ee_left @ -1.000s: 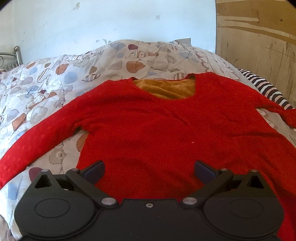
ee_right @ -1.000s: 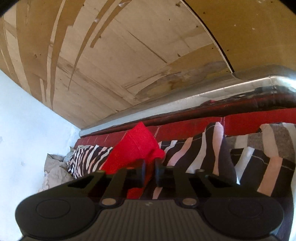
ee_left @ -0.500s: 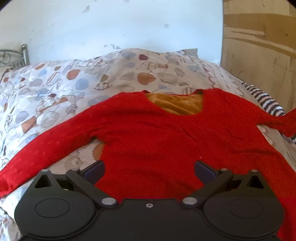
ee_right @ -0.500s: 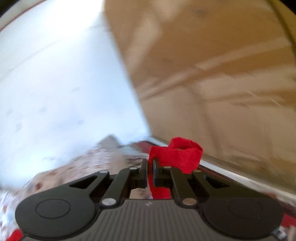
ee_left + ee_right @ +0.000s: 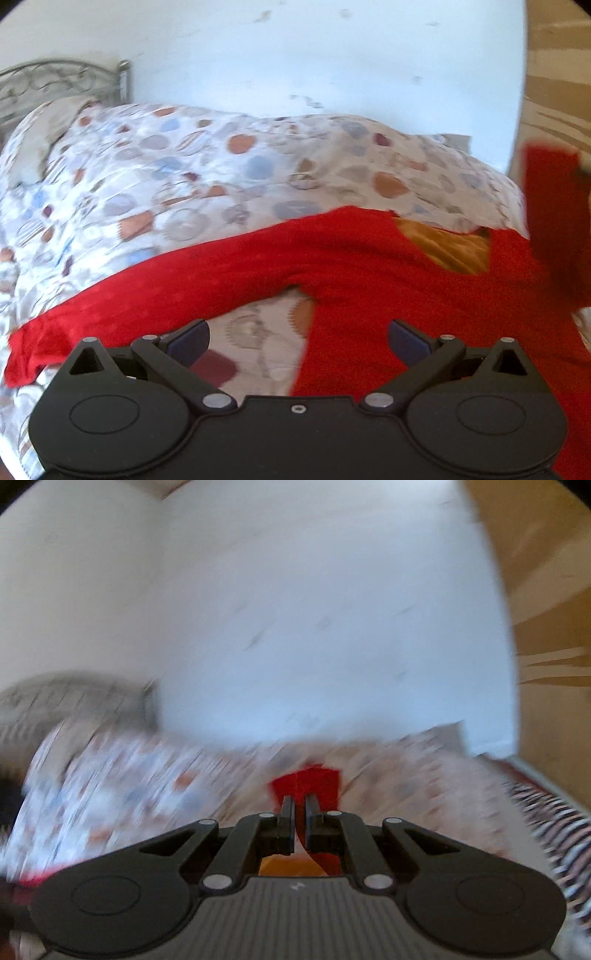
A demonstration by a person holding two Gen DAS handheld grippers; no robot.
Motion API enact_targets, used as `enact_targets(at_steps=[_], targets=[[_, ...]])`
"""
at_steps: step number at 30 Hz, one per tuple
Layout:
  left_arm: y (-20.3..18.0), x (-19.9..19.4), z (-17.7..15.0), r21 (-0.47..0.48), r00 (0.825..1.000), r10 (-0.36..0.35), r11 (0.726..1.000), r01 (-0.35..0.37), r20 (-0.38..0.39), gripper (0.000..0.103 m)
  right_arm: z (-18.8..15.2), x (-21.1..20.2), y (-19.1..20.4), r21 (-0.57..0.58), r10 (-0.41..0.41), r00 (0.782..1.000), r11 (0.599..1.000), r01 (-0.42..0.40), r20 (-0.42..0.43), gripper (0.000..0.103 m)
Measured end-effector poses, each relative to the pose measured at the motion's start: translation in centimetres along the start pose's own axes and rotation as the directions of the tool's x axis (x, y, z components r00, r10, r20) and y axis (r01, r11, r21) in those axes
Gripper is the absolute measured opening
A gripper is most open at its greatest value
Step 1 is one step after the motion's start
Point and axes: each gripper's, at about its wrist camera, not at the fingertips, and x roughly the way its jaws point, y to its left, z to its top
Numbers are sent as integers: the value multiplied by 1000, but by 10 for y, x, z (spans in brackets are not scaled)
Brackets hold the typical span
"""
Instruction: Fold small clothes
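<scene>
Red sweater on the bed: soft, limp knit; best gripped at cuffs or hem. Right hand-held gripper clenched on its sleeve cuff; left hand-held gripper released, empty.

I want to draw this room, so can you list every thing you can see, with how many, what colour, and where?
Red top: one, red with an orange lining, spread on the quilt; one sleeve lifted at right.
Quilt: one, white with coloured circles, covering the bed.
Bed rail: one, grey metal, far left by the wall.
Wall: white, behind the bed.
Wooden panel: brown, at right.
Striped cloth: one, black and white, right edge of the bed.
Left gripper: black, open, above the top.
Right gripper: black, shut on the sleeve's end.
</scene>
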Motion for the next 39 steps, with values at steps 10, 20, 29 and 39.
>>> enact_targets(at_steps=[10, 20, 29, 39], targets=[[22, 12, -9, -41, 999, 36, 998, -37, -17, 103, -74, 14, 99, -270, 81, 955, 949, -161, -286, 12], [-14, 24, -6, 2, 993, -119, 993, 119, 17, 102, -63, -35, 27, -181, -8, 970, 983, -37, -244, 95], [-72, 70, -13, 90, 988, -149, 984, 151, -34, 103, -80, -32, -75, -261, -479, 839, 870, 417, -256, 64], [-74, 84, -32, 112, 989, -133, 984, 139, -58, 103, -96, 22, -105, -329, -470, 846, 864, 382, -253, 54]])
